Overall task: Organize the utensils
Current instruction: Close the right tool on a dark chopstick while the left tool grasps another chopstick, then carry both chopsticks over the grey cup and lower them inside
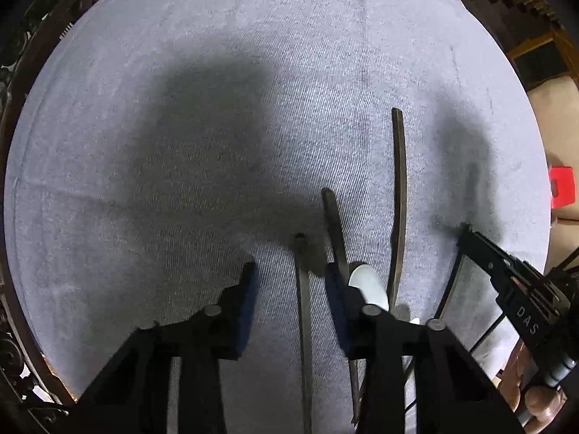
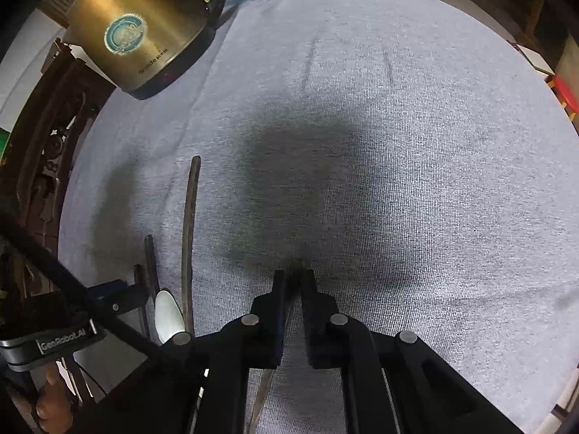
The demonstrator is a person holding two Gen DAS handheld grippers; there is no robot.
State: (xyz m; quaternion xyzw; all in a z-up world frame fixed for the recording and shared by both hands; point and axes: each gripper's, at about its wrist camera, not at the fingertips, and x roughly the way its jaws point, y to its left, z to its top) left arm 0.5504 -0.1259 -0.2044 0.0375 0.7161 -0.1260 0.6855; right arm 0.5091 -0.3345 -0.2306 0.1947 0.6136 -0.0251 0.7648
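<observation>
I saw my left gripper [image 1: 289, 271] pointing down at the grey cloth [image 1: 181, 126], its jaws apart around a dark utensil handle [image 1: 303, 307] without touching it. Another dark handle [image 1: 334, 224] ran beside the right finger, by a white spoon bowl [image 1: 367, 284]. A longer curved handle [image 1: 399, 195] lay further right, near my right gripper [image 1: 466, 233].
</observation>
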